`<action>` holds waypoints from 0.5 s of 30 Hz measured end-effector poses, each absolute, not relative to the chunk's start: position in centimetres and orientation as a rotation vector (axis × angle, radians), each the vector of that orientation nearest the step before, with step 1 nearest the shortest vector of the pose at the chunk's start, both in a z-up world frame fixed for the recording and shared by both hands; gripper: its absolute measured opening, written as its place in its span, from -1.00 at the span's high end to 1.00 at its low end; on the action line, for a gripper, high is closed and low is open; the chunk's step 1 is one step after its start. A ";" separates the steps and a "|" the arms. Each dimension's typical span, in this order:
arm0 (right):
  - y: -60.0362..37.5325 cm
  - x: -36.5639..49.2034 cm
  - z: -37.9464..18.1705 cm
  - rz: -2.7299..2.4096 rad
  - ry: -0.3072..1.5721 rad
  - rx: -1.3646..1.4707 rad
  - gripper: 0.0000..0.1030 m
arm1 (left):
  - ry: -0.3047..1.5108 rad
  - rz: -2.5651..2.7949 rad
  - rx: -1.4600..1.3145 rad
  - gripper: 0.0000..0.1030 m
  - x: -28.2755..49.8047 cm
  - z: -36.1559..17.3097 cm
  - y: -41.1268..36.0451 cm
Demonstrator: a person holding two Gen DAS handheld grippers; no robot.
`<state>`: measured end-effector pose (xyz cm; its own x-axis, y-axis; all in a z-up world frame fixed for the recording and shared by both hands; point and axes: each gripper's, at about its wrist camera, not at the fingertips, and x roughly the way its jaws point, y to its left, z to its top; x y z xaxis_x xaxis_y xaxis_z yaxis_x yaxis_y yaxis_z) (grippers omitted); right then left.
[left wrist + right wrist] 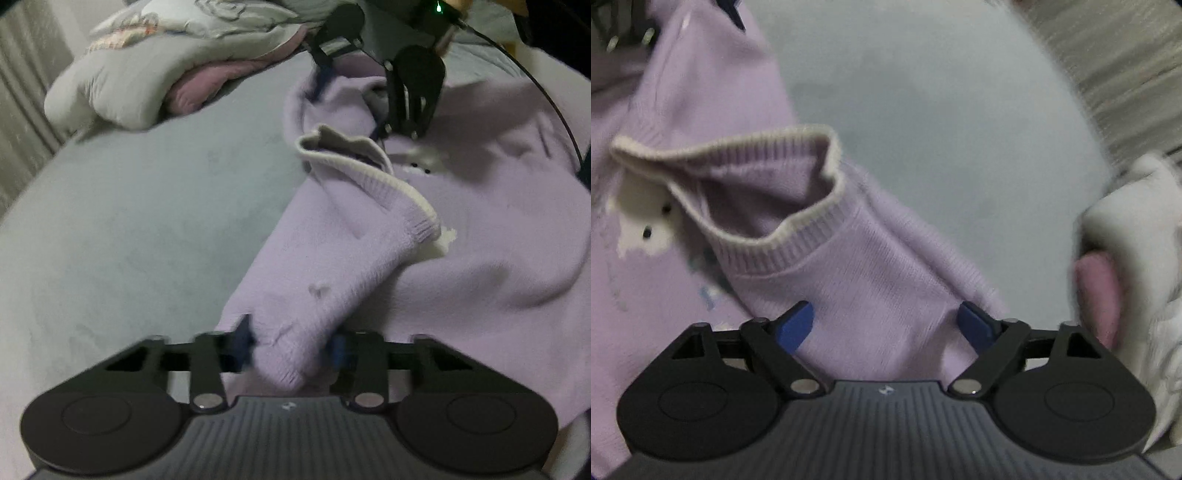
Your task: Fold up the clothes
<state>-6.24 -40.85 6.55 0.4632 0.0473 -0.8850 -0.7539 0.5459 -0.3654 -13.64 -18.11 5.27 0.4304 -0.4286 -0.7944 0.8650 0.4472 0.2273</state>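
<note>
A lilac knit sweater (461,236) with cream-trimmed cuffs lies on a grey bed sheet (129,221). One sleeve is folded across its body, the cuff (406,206) lying on the chest. My left gripper (291,343) has its blue pads either side of the sweater's ribbed hem corner, closed on it. My right gripper (886,325) is open, its blue pads spread over the sleeve (871,280) near the shoulder. The same cuff (746,184) lies ahead of it. The right gripper also shows in the left wrist view (369,92) at the far edge of the sweater.
A bundled grey and pink quilt (155,81) lies at the head of the bed, left of the sweater; it also shows in the right wrist view (1126,266). A pale curtain (22,92) hangs at the far left. A black cable (535,77) trails from the right gripper.
</note>
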 end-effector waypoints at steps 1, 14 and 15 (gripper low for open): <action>-40.9 -6.0 6.8 0.578 0.987 -0.819 0.24 | 0.736 -0.900 0.677 0.46 -13.5 5.6 -17.8; -44.4 -12.0 12.1 0.393 0.670 -0.633 0.54 | 0.753 -1.006 0.396 0.50 -11.4 10.0 -13.1; -44.8 -12.1 11.8 0.394 0.695 -0.638 0.23 | 0.762 -0.987 0.422 0.50 -11.3 9.7 -13.7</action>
<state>-12.09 -44.80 11.81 0.7075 0.1253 -0.6955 -0.5319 0.7425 -0.4072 -11.33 -13.66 9.72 0.3289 -0.5868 -0.7400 0.8645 0.5024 -0.0141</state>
